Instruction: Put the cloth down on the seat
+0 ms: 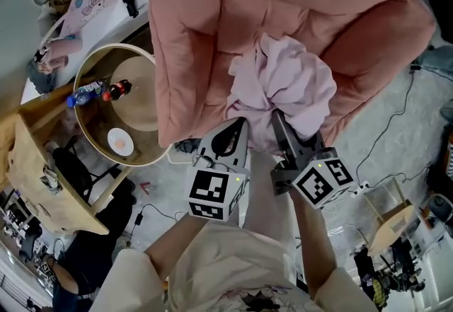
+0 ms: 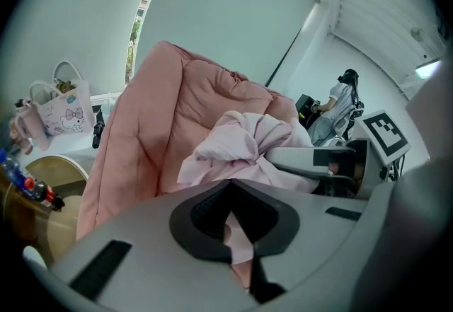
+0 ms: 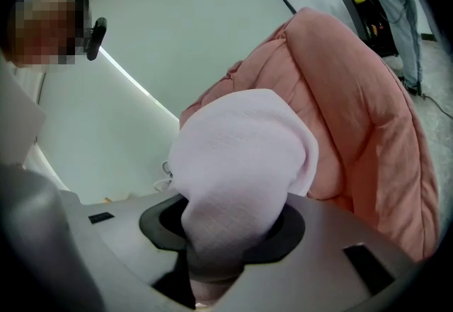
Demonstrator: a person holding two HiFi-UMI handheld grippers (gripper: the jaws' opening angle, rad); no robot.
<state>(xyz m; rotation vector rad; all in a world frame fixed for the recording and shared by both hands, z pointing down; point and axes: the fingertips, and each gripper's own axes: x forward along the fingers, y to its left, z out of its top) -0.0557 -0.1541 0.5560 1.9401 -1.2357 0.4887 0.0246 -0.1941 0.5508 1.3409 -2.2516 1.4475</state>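
A pale lilac cloth (image 1: pixel 283 81) sits bunched over the hollow of a pink padded seat (image 1: pixel 205 20). My left gripper (image 1: pixel 237 125) reaches its lower left edge, and my right gripper (image 1: pixel 278 118) reaches its lower middle. In the left gripper view a thin strip of the cloth (image 2: pixel 241 141) runs down into the left gripper (image 2: pixel 237 236), which is shut on it, with the seat (image 2: pixel 170 105) behind. The right gripper view shows the cloth (image 3: pixel 241 155) bulging out of the right gripper (image 3: pixel 212 261), shut on it, beside the seat (image 3: pixel 354 91).
A round wooden table (image 1: pixel 95 130) stands left of the seat with bottles (image 1: pixel 117 89) and a white dish (image 1: pixel 120 141) on it. A printed tote bag (image 1: pixel 85 6) lies further back. Cables (image 1: pixel 396 126) cross the floor at the right. A person (image 2: pixel 343 102) stands far off.
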